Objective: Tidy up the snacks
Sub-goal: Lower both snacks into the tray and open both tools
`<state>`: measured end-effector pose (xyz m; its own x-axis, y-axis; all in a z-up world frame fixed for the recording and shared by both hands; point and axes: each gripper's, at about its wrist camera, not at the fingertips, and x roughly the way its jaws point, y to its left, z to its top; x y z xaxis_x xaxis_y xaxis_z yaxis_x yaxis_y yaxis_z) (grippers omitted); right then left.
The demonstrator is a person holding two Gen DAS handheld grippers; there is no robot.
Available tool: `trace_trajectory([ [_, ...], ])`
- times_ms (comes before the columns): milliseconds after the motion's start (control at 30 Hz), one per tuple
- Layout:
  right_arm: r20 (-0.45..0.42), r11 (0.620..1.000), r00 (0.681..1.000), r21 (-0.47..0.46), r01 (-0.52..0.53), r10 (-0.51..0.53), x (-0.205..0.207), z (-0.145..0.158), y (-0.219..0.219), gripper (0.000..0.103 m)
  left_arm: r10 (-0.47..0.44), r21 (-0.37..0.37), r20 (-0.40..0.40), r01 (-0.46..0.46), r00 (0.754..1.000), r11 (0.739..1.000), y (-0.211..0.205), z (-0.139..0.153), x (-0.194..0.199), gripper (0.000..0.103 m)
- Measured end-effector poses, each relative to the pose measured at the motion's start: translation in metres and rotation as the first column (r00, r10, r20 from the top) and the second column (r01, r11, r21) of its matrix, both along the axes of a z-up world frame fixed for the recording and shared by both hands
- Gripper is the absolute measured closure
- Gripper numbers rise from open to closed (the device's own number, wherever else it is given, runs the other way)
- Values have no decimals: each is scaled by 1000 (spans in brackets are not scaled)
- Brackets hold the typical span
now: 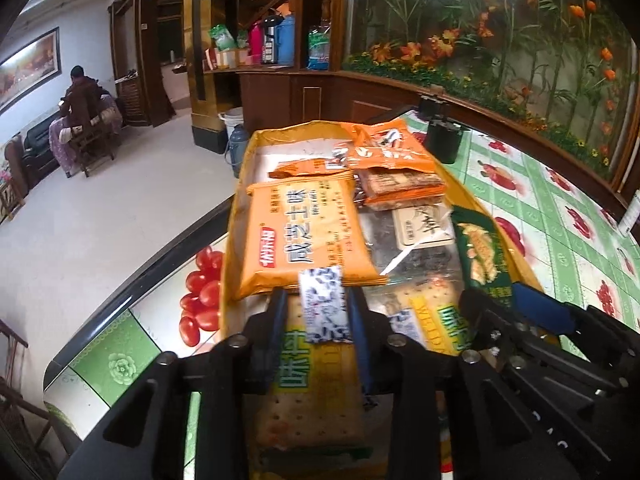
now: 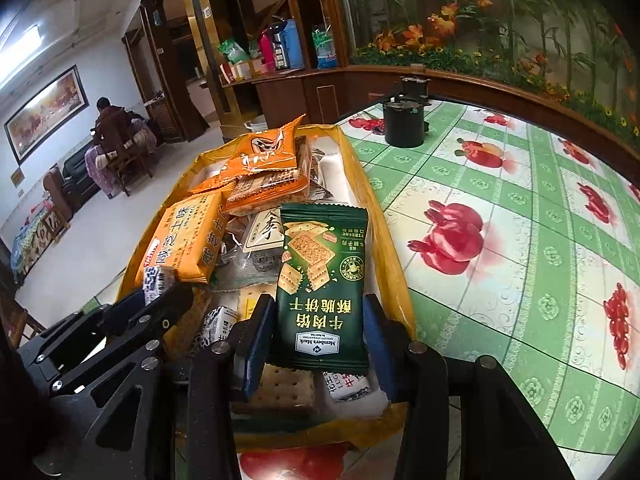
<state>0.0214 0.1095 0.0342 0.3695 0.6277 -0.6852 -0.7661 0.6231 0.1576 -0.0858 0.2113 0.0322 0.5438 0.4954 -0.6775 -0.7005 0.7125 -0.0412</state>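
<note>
A yellow-lined tray [image 1: 240, 184] [image 2: 396, 280] holds several snack packets, among them a large orange biscuit pack [image 1: 308, 232] [image 2: 188, 236] and cracker packs. My left gripper [image 1: 318, 294] is over the tray's near end. A small blue-and-white candy [image 1: 324, 304] sits between its fingers, touching the right one, with a gap on the left. My right gripper [image 2: 318, 300] is shut on a dark green biscuit packet [image 2: 320, 280] [image 1: 484, 252] held above the tray's right side. Each gripper shows at the edge of the other's view.
The table wears a green checked cloth with fruit prints [image 2: 500, 208]. A black round container [image 1: 444, 140] [image 2: 402, 126] stands beyond the tray. The table's edge [image 1: 132, 280] runs just left of the tray. A person [image 1: 82, 92] sits far off.
</note>
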Motion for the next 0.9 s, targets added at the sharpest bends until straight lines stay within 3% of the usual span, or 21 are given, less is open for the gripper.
trace_trajectory([
  [33,4,1000,1000,-1,6,-6,0,0,-1,54,7,2,-4,-7,1000,1000,1,-1,-1,62],
  [333,13,1000,1000,7,-5,4,-5,2,-4,54,-29,-25,-11,29,1000,999,3,0,-9,61],
  [567,-19,999,1000,32,-20,20,-3,6,-8,51,-58,-89,49,62,997,994,5,6,-23,57],
  [633,-32,998,999,55,-24,26,-2,8,-12,50,-49,-90,55,53,997,995,5,8,-27,48],
  [767,-62,994,998,105,-22,28,1,13,-21,37,-65,-148,112,81,992,986,9,12,-37,42],
  [867,-109,986,993,166,-19,38,5,19,-28,35,-67,-149,153,90,986,985,3,18,-48,35],
  [900,-116,984,993,178,-18,39,5,20,-29,35,-67,-145,164,91,984,985,1,19,-52,23],
])
